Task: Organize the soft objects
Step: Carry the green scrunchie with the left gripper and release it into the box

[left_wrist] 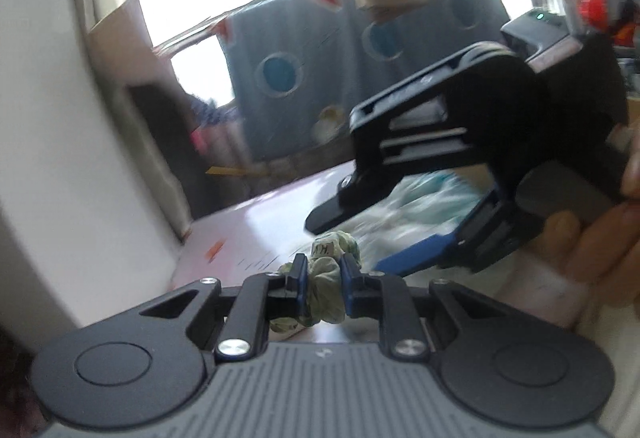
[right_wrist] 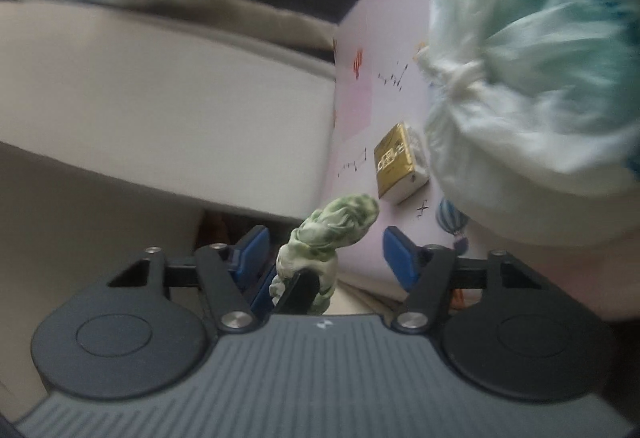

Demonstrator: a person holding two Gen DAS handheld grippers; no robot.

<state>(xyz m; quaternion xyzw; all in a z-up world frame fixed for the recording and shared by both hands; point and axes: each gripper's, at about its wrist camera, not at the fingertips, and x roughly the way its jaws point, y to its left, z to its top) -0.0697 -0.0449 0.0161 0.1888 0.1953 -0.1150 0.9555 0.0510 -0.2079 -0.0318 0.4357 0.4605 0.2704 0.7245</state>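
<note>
Both tools look alike — the left gripper (left_wrist: 323,272) and right gripper (right_wrist: 326,244) have matte black linkage arms, silver screw heads, blue-edged pads and a ribbed grey housing along the lower frame, flanked by round black discs.

A pale printed tabletop (right_wrist: 360,110) carries a gold-and-white packet (right_wrist: 398,164) beside a crumpled whitish-teal bag (right_wrist: 520,98).

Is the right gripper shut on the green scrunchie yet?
No, open: the right gripper has pads spread wide of the green scrunchie. The left gripper pinches it.
</note>
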